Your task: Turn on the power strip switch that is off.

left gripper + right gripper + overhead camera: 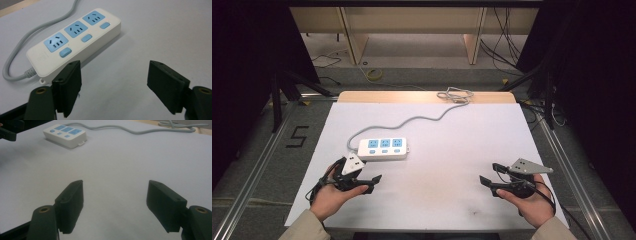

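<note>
Risk of nudging white plastic three-outlet power strip with blue sockets, lying mid-counter. Left tongs released just beside strip, right tongs released well apart; one jaw clipping housing skews strip, tugs grey cable.

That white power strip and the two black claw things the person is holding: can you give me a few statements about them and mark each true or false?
1. The power strip has three blue sockets. True.
2. The left gripper is clamped on the power strip. False: its jaws stand open and empty, with the strip lying just beyond them.
3. The grey cable runs from the strip toward the far edge of the table. True.
4. The right gripper holds a plug. False: its jaws are open over bare table.
5. The power strip lies nearer the right gripper. False: it lies close to the left one.
</note>
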A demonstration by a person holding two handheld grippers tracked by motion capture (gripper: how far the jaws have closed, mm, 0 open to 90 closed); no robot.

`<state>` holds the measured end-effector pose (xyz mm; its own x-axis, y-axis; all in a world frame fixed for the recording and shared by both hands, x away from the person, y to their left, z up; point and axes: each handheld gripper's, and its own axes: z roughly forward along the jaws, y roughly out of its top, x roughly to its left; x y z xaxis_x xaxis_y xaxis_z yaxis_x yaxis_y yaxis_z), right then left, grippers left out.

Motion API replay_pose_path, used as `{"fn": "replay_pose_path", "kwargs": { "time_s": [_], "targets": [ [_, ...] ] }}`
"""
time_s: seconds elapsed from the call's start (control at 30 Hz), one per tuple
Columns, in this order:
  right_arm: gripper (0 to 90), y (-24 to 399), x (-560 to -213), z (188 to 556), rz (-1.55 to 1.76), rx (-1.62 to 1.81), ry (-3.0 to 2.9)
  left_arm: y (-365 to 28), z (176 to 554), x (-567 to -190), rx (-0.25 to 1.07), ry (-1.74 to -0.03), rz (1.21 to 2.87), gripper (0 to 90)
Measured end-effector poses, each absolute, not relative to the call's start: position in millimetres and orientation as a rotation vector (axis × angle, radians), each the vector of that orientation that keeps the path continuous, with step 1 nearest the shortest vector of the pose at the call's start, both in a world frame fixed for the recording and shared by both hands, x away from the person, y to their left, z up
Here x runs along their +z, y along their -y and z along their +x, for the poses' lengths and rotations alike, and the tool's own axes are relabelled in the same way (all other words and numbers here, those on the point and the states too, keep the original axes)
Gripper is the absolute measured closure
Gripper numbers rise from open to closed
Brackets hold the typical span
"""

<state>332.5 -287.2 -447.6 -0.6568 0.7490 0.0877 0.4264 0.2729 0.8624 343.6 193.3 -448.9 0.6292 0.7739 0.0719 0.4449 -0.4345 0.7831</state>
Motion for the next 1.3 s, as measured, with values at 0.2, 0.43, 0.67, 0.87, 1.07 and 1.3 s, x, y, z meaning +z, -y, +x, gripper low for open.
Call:
{"fn": "replay_pose_path", "kwargs": {
  "time_s": [0.2,0.43,0.67,0.87,1.07,1.3],
  "targets": [
    [30.5,286.6,-447.4,332.4,1.074,1.334,-2.211,-195.2,343.3,-446.7,0.600,-0.967,2.107,43.7],
    [30.5,285.6,-447.0,332.1,1.072,1.329,-2.212,-197.8,345.3,-444.0,0.600,-1.001,2.094,78.7],
    [30.5,285.7,-447.7,333.0,1.077,1.325,-2.213,-197.4,349.6,-441.5,0.583,-1.006,2.112,89.5],
    [30.5,285.7,-448.2,333.2,1.081,1.321,-2.212,-198.3,353.4,-439.6,0.572,-1.033,2.090,89.5],
    [30.5,286.0,-448.3,333.2,1.082,1.316,-2.210,-198.1,357.8,-438.7,0.571,-1.047,2.083,89.6],
    [30.5,285.9,-448.5,333.3,1.082,1.316,-2.211,-198.0,362.8,-436.9,0.574,-1.060,2.080,89.6]
  ]
}}
